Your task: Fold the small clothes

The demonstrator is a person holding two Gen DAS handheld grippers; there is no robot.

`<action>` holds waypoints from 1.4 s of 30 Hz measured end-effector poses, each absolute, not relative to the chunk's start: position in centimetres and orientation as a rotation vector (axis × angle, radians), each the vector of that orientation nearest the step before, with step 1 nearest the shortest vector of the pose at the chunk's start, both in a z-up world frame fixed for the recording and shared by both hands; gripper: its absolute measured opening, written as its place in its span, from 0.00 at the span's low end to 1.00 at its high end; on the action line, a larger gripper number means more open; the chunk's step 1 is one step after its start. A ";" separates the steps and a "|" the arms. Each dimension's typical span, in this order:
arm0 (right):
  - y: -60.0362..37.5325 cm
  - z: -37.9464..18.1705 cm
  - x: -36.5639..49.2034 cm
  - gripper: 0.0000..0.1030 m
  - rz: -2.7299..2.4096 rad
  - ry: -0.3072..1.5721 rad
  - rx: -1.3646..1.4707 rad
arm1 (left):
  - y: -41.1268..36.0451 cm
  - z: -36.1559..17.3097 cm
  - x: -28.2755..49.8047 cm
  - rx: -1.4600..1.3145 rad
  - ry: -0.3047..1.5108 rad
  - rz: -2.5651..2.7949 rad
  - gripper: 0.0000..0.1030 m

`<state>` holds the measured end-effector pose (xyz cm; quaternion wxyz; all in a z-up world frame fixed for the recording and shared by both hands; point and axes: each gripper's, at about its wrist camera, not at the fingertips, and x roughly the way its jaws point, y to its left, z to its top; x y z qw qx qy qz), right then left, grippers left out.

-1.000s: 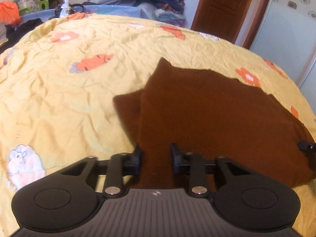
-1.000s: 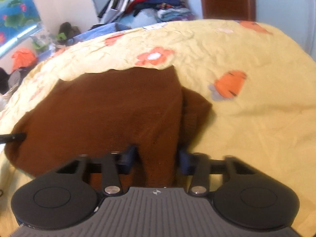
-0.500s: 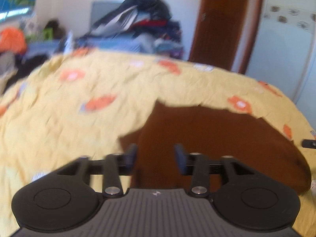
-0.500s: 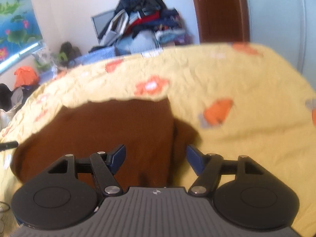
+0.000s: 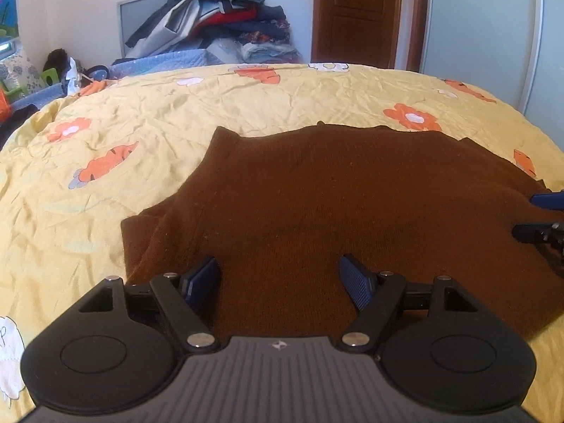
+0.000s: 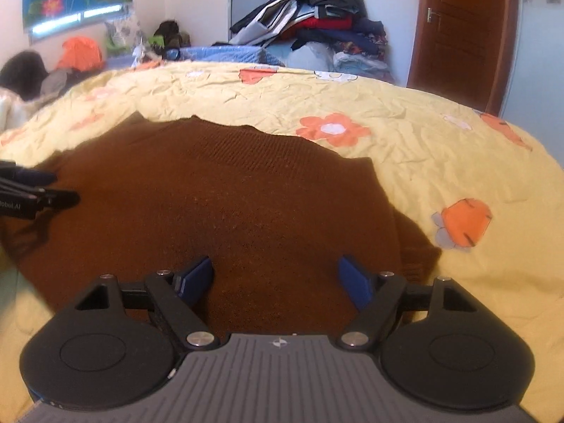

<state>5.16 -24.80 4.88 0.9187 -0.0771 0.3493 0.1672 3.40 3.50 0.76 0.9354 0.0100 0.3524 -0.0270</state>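
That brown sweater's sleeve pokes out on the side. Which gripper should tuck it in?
Probably the left gripper: the brown sweater has its larger loose sleeve beside it. Its jaws are opening, gripping nothing.

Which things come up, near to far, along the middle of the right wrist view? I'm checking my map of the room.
right hand-held gripper → brown sweater → yellow flowered bedspread → pile of clothes

You let go on both sides | left gripper (image 5: pixel 278 282) and right gripper (image 6: pixel 276 278) jaws opening, pulled back off the brown sweater (image 5: pixel 352 204) | sweater lies flatter now
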 end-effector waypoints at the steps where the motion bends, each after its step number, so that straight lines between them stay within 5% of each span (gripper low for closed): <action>1: -24.5 5.3 5.3 0.76 0.330 0.731 -0.156 | 3.4 0.8 3.4 0.022 0.716 -0.051 0.75; 4: -23.8 7.4 4.9 0.79 0.301 0.723 -0.075 | 3.5 0.8 3.2 0.019 0.707 -0.050 0.75; 6: -23.0 7.9 4.5 0.93 0.360 0.693 -0.039 | 3.4 0.8 3.1 0.020 0.706 -0.051 0.75; 11: -21.0 4.1 4.5 1.00 0.370 0.730 -0.170 | 3.6 0.5 2.6 0.026 0.689 -0.063 0.75; 17: -21.4 5.2 4.0 0.92 0.359 0.741 -0.156 | 4.2 2.0 0.1 -0.020 0.662 -0.057 0.75; 26: -22.4 3.5 0.7 1.00 0.380 0.694 -0.224 | 4.6 2.0 -3.7 0.024 0.688 -0.096 0.75; 29: -22.3 5.3 0.9 0.91 0.359 0.748 -0.179 | 5.9 3.5 -5.2 -0.091 0.646 -0.083 0.75; 35: -23.1 3.4 -0.1 1.00 0.380 0.711 -0.174 | 6.4 1.9 -5.0 -0.093 0.736 -0.088 0.75; 42: -25.4 7.0 -1.7 0.98 0.373 0.691 0.046 | 10.7 3.0 -8.2 -0.619 0.748 0.008 0.75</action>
